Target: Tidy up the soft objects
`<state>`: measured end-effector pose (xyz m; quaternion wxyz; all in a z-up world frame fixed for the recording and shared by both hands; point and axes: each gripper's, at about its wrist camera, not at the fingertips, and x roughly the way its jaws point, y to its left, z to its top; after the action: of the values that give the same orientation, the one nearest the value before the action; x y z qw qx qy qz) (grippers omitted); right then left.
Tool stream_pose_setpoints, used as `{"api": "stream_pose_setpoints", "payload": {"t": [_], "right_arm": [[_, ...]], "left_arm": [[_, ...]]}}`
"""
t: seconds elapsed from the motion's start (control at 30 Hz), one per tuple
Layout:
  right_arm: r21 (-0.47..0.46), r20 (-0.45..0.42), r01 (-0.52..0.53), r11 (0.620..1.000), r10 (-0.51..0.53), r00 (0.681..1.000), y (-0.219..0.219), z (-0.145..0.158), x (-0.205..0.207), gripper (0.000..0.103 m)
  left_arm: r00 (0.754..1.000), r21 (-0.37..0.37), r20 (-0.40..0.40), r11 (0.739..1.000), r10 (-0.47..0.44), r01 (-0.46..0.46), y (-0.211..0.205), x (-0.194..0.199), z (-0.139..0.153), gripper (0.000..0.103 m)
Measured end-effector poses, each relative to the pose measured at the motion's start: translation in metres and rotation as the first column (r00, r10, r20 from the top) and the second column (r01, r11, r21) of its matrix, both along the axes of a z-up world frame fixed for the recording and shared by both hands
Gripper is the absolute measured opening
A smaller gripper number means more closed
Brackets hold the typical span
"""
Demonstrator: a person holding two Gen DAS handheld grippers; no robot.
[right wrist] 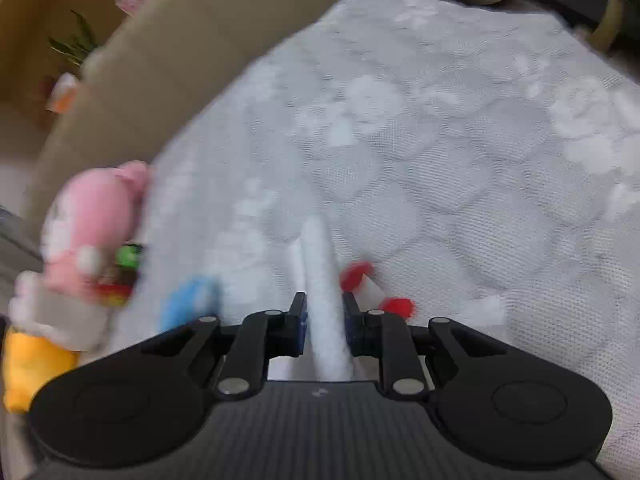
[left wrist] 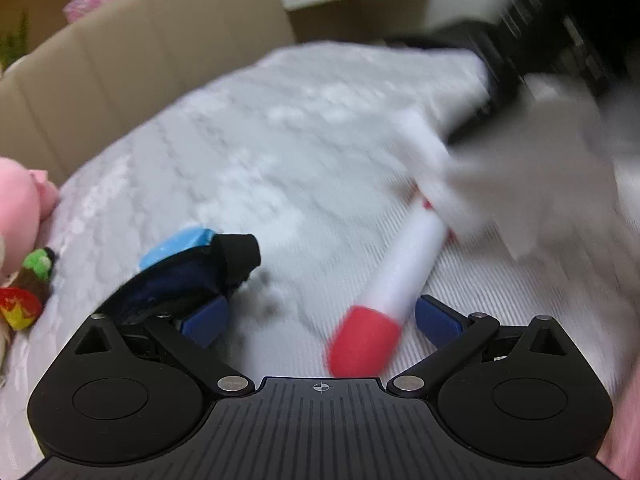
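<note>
Writing is nowhere legible. Right gripper [right wrist: 324,312] clenches a white plush toy with red tips [right wrist: 325,300] over the grey quilted bedspread [right wrist: 460,168]; left gripper [left wrist: 318,316] gapes, red tip between its fingers.

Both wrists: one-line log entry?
left gripper: open | right gripper: shut on white plush toy | cardboard box: left

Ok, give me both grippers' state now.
Left gripper: open, holding nothing.
Right gripper: shut on the white plush toy.
</note>
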<state>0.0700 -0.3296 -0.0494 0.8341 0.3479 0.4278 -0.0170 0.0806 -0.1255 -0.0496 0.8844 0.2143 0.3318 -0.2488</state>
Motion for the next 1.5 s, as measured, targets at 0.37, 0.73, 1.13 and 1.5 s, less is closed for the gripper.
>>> {"api": "stream_pose_setpoints", "payload": {"t": [0.37,0.73,1.13,1.5], "right_arm": [[-0.037,-0.015,0.049,0.998,-0.049,0.999,-0.003,-0.001,0.029,0.021],[0.214,0.027,-0.256,0.943,0.256,0.966,0.04,-0.017,0.051,0.021],[-0.119,-0.028,0.143,0.983,-0.147,0.989,-0.016,-0.016,0.063,0.026],[-0.189,0.14,0.347,0.919,-0.324,0.936,-0.085,0.027,0.065,0.026]], "left_arm": [[0.986,-0.063,0.068,0.987,0.152,-0.148,0.018,0.036,0.006,0.103],[0.992,0.024,0.007,0.992,-0.124,0.124,-0.024,0.016,-0.027,0.103],[0.998,-0.071,-0.06,0.997,0.026,-0.03,-0.007,0.049,-0.018,0.093],[0.99,-0.127,-0.084,0.987,-0.114,0.102,-0.056,0.079,-0.014,0.097]]}}
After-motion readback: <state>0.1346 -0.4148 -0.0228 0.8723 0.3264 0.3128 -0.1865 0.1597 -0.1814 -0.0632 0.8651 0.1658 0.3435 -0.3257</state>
